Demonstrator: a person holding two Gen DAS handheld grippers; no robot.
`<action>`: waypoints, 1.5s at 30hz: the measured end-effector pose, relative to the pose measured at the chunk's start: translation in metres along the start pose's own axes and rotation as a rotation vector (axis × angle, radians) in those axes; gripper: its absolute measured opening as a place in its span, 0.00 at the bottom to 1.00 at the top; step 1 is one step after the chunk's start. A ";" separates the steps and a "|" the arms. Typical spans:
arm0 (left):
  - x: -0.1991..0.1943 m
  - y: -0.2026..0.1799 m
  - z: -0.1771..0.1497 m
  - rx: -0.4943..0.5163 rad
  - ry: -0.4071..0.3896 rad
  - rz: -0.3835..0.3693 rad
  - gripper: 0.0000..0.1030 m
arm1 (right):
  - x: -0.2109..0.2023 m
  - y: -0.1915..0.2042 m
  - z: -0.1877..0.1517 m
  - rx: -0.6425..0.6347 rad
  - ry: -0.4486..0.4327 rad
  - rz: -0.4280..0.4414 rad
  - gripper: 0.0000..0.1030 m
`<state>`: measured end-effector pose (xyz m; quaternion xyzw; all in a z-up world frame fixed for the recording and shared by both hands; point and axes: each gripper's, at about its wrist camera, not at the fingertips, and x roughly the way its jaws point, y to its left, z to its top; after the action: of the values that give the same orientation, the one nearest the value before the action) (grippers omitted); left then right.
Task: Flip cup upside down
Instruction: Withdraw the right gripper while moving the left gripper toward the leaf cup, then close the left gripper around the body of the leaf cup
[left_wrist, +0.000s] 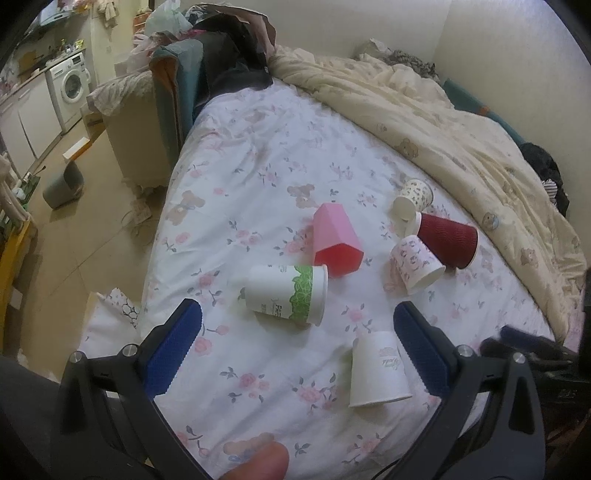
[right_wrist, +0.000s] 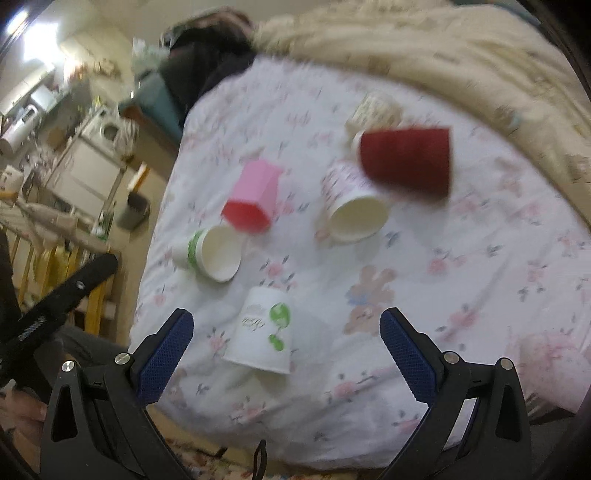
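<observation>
A: On the floral bedsheet (left_wrist: 258, 155) lie 6 cups, and both grippers hang above them with nothing between their fingers. The left gripper (left_wrist: 297, 328) is spread wide, and so is the right gripper (right_wrist: 286, 336).

B: Which cup is the target?

A: I cannot tell for sure. The white cup (right_wrist: 260, 332) nearest the front edge already stands mouth down, just ahead of the right gripper. The green-banded cup (left_wrist: 286, 293) lies on its side, its rim close to the pink cup (left_wrist: 336, 240), which is also tipped over.

B: And the far group?

A: A red cup (left_wrist: 448, 240), a pink-patterned cup (left_wrist: 417, 264) and a small printed cup (left_wrist: 412, 199) lie together near the cream quilt (left_wrist: 443, 122).

B: So which step is this?

A: Approach, I judge; no grasp yet. The right view is blurred. The next move calls for lowering 1 gripper around a lying cup's wall, then rotating the wrist until the mouth faces the sheet.
</observation>
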<state>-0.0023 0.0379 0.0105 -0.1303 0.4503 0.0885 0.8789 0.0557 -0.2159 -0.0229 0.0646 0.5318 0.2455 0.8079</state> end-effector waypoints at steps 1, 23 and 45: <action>0.001 -0.001 0.000 0.005 0.003 0.002 0.99 | -0.003 -0.002 -0.001 -0.003 -0.035 -0.018 1.00; 0.038 -0.031 -0.019 0.085 0.173 -0.016 0.99 | -0.010 -0.036 -0.017 0.073 -0.163 -0.070 1.00; 0.145 -0.109 -0.042 0.166 0.544 0.004 0.82 | -0.022 -0.064 -0.020 0.193 -0.179 -0.076 1.00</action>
<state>0.0786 -0.0733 -0.1148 -0.0761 0.6757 0.0148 0.7331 0.0523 -0.2854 -0.0366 0.1435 0.4809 0.1557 0.8508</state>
